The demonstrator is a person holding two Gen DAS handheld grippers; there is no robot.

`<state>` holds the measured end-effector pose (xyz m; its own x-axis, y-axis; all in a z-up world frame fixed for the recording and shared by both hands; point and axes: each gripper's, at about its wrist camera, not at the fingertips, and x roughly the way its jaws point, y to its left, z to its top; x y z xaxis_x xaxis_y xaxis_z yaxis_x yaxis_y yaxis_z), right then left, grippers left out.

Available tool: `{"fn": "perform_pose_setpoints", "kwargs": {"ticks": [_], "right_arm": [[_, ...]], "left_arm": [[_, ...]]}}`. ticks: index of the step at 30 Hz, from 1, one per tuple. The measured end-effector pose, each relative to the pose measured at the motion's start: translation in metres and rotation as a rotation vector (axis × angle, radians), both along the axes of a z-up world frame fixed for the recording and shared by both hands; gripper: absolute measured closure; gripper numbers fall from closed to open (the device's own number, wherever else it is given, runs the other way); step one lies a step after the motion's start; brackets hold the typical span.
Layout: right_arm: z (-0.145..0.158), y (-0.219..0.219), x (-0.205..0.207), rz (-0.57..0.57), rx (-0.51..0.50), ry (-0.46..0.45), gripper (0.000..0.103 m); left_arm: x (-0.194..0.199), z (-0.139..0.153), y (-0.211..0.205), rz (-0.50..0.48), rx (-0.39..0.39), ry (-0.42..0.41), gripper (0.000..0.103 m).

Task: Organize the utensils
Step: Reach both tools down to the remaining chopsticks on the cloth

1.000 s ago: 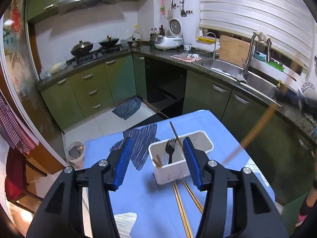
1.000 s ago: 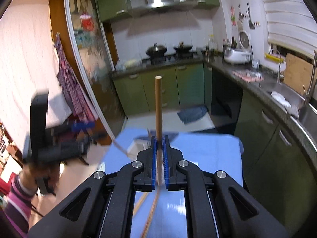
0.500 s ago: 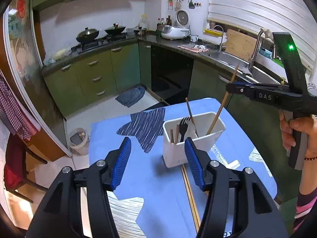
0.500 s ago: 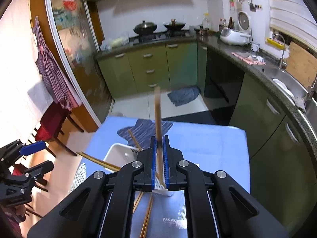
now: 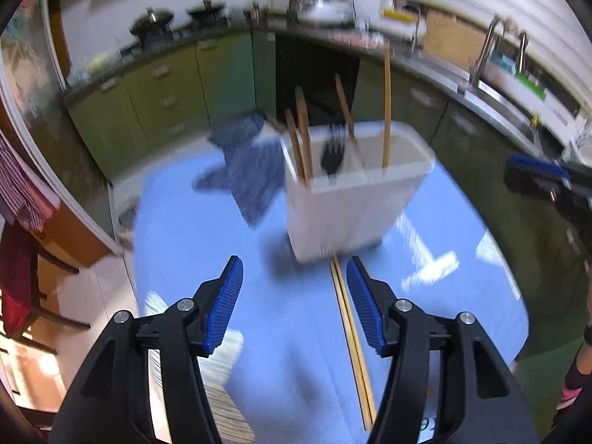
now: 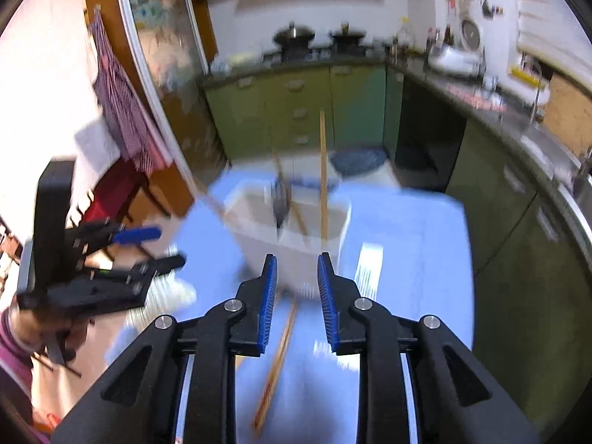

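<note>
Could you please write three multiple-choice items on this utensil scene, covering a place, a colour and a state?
1. Where do the loose chopsticks lie?
A. on the blue tablecloth, in front of the holder
B. in the sink
C. on the stove

2. What colour is the utensil holder?
A. green
B. white
C. red

3. How is the right claw?
A. shut on a chopstick
B. open, empty
C. shut on a fork

Answers: 1 A, they run from the holder's base toward the camera; 2 B, white walls; 3 B, nothing sits between its blue pads.

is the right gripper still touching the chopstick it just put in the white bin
Apart. The right wrist view shows the right gripper, jaws just opened and empty, short of the chopstick standing in the white bin.
</note>
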<state>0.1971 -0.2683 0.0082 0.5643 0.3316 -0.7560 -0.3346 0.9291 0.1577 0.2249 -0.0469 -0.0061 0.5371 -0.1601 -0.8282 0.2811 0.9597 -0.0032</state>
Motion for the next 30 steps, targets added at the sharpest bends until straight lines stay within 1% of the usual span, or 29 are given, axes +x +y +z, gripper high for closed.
{"fn": "perform_pose_setpoints", "kwargs": {"ticks": [3,6,8,10,13,21,26,30], "right_arm": [[-0.042,-0.001,-0.002,0.002,-0.025,0.091,0.080],[-0.086,-0.003,0.000,0.004,-0.033,0.192,0.080],[-0.102,-0.004,0.000,0.007,-0.025,0.231,0.080],[-0.111,-0.005,-0.002,0.010,-0.021,0.243,0.080],[-0.113,-0.006,-0.002,0.019,-0.004,0.249,0.080],[-0.110,-0.002,0.000,0.034,-0.002,0.260,0.080],[-0.113,-0.003,0.001,0.040,0.005,0.267,0.080],[-0.116,-0.002,0.004,0.044,0.009,0.274,0.080]], "left_arm": [[0.004,-0.039,-0.015,-0.014,0.030,0.101,0.047],[0.007,-0.069,-0.028,-0.020,0.085,0.149,0.047],[0.009,-0.086,-0.032,-0.012,0.099,0.189,0.047],[0.012,-0.095,-0.034,-0.008,0.099,0.212,0.047],[0.016,-0.102,-0.038,0.005,0.131,0.209,0.047],[0.022,-0.123,-0.044,0.018,0.188,0.263,0.047],[0.020,-0.134,-0.046,0.027,0.203,0.295,0.049],[0.021,-0.133,-0.046,0.031,0.177,0.311,0.051]]}}
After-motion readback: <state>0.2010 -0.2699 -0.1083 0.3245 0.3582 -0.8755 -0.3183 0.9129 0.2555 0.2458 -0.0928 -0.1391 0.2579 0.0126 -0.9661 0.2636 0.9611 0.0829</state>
